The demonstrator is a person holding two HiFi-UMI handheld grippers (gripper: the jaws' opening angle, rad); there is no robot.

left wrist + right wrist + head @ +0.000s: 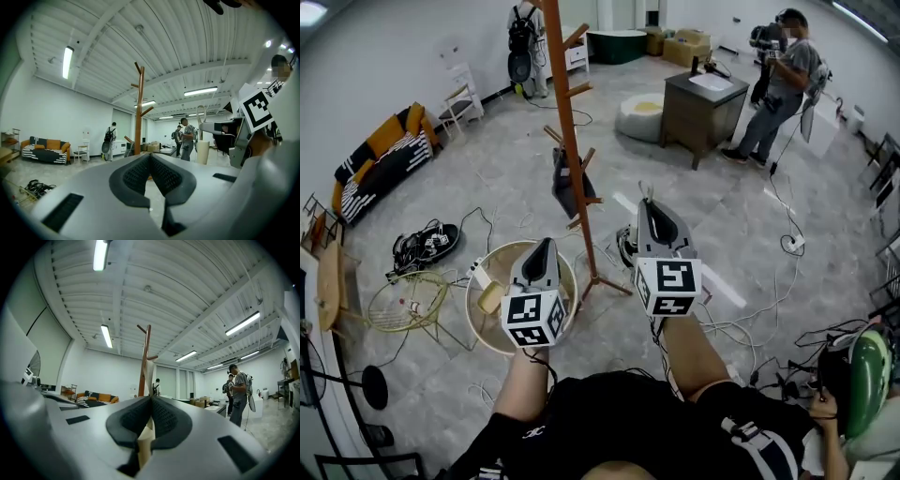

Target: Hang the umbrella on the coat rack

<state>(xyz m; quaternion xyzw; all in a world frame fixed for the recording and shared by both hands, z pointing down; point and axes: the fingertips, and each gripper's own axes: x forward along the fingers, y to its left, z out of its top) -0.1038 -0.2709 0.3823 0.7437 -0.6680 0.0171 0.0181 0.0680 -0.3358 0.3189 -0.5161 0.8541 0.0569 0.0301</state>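
Observation:
The wooden coat rack [571, 141] stands on the floor just ahead of both grippers, and a dark bag [572, 185] hangs from one of its lower pegs. My right gripper [649, 208] is shut on the cream umbrella [148, 372], which stands up between its pads in front of the rack's pole [147, 345]. In the left gripper view the umbrella's hooked handle [201, 114] sticks up above that gripper and its pale folded body [202, 153] hangs below. My left gripper [542, 247] is shut and holds nothing. It is left of the rack [139, 117].
A round white tub [487, 281] sits on the floor under the left gripper, beside a yellow wire table [408, 302]. Cables and a power strip lie around. A brown cabinet [701, 111] with a person [780, 86] stands far right. A sofa [382, 161] lines the left wall.

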